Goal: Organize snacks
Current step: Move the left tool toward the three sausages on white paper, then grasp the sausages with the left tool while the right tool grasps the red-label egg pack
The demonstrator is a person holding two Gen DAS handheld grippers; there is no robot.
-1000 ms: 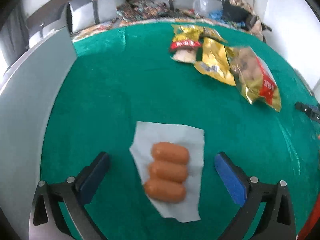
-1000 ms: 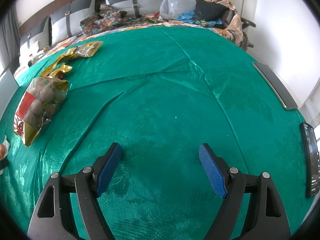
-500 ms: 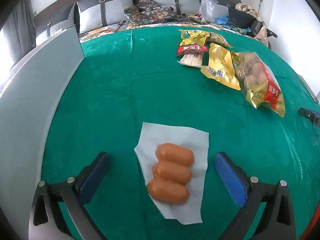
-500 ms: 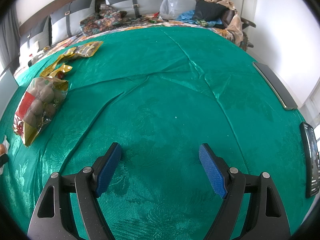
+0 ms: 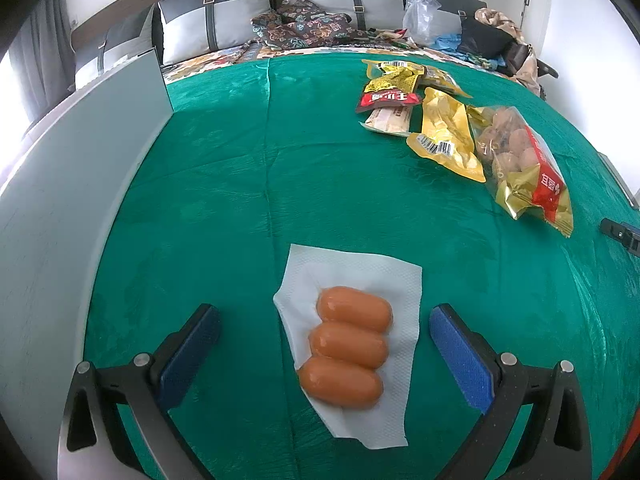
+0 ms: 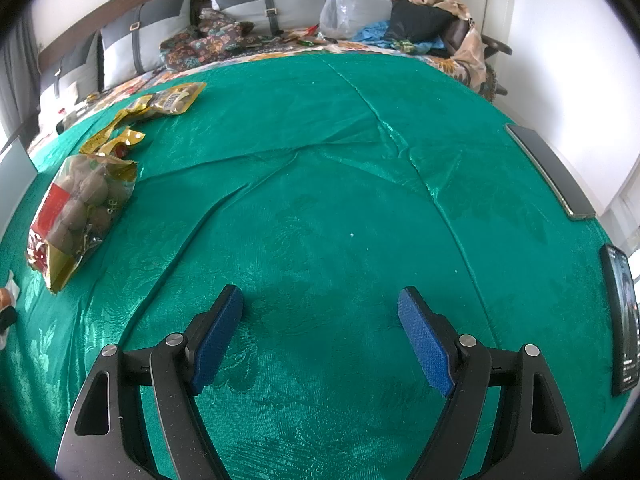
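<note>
Three orange sausages (image 5: 349,345) lie side by side on a white napkin (image 5: 396,280) on the green cloth. My left gripper (image 5: 325,316) stands open around them, its blue pads (image 5: 460,356) well clear on both sides. Farther right lie snack packets: a gold and red bag of brown balls (image 5: 520,160), a yellow pouch (image 5: 446,132), a red-labelled packet (image 5: 388,99). My right gripper (image 6: 321,304) is open over bare cloth with nothing between its fingers. The ball bag (image 6: 76,208) lies to its far left.
A tall grey panel (image 5: 60,200) stands along the left of the table. Two dark phones (image 6: 548,172) (image 6: 622,320) lie near the right edge. Cushions and clutter sit on a sofa (image 6: 264,4) behind. Bare green cloth (image 6: 320,160) spreads ahead of my right gripper.
The left wrist view has tilted up a little, showing more of the sofa behind; the sausages and napkin lie where they were. The right gripper's view is the same.
</note>
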